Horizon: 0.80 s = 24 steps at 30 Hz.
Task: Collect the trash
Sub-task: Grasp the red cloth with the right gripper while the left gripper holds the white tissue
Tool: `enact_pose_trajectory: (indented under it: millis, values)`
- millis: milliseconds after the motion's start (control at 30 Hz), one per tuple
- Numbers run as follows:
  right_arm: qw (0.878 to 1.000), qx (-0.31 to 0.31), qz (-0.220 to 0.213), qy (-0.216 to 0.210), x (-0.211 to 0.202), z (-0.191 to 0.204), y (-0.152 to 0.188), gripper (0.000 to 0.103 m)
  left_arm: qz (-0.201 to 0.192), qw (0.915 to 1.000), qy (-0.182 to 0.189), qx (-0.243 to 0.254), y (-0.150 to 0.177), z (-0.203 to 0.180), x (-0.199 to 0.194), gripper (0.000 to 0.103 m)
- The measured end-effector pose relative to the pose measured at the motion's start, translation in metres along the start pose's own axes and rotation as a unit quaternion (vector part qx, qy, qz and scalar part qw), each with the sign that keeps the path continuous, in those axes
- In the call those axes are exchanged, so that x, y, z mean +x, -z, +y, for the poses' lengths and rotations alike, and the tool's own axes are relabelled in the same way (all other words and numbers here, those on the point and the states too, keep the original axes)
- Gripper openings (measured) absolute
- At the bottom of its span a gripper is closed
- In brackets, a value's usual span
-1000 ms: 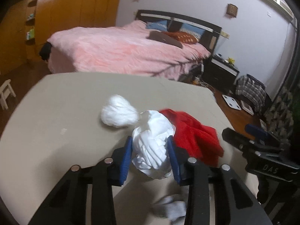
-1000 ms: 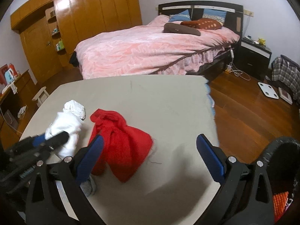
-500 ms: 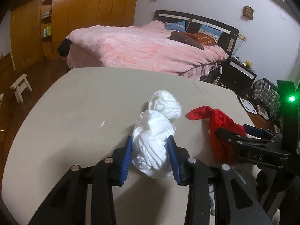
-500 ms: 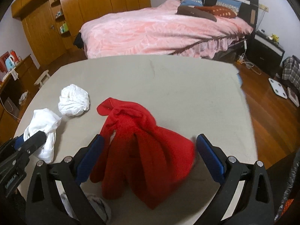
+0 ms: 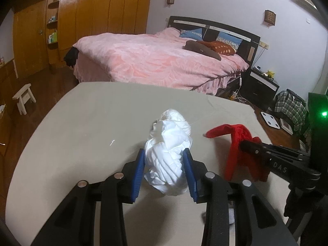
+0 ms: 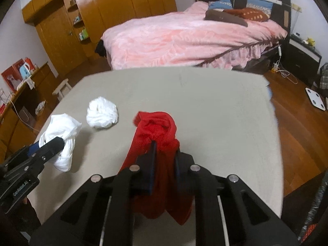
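My left gripper [image 5: 164, 160] is shut on a crumpled white cloth wad [image 5: 167, 162] and holds it above the beige table [image 5: 82, 123]; the wad also shows in the right wrist view [image 6: 61, 135]. My right gripper [image 6: 165, 153] is shut on a red cloth [image 6: 157, 135], which hangs lifted off the table; the red cloth also shows in the left wrist view [image 5: 235, 143]. A second white wad [image 6: 102, 112] lies on the table, partly hidden behind the held wad in the left wrist view [image 5: 176, 116].
A small white scrap [image 5: 111, 142] lies on the table to the left. A pink bed [image 6: 184, 34] stands beyond the table's far edge. A dark bin rim [image 6: 315, 215] shows at the lower right. Wooden floor [image 6: 297, 127] lies right of the table.
My right gripper has closed on the red cloth and lifted it. My left gripper still holds the white wad and has shifted slightly.
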State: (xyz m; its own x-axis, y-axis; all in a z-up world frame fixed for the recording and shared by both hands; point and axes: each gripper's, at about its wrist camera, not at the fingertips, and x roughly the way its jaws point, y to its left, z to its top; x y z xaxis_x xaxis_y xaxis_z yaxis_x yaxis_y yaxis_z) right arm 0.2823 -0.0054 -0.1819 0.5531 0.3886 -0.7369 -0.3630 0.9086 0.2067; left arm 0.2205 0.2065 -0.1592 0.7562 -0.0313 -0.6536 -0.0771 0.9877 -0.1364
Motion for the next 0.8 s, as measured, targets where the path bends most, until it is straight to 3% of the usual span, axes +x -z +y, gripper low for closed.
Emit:
enact_pose_trajectory:
  millis: [800]
  values:
    - [0.994, 0.025, -0.108, 0.001, -0.15, -0.02, 0.005, 0.015, -0.055, 0.9972, 0.034, 0.039, -0.019, -0.075, -0.088, 0.037]
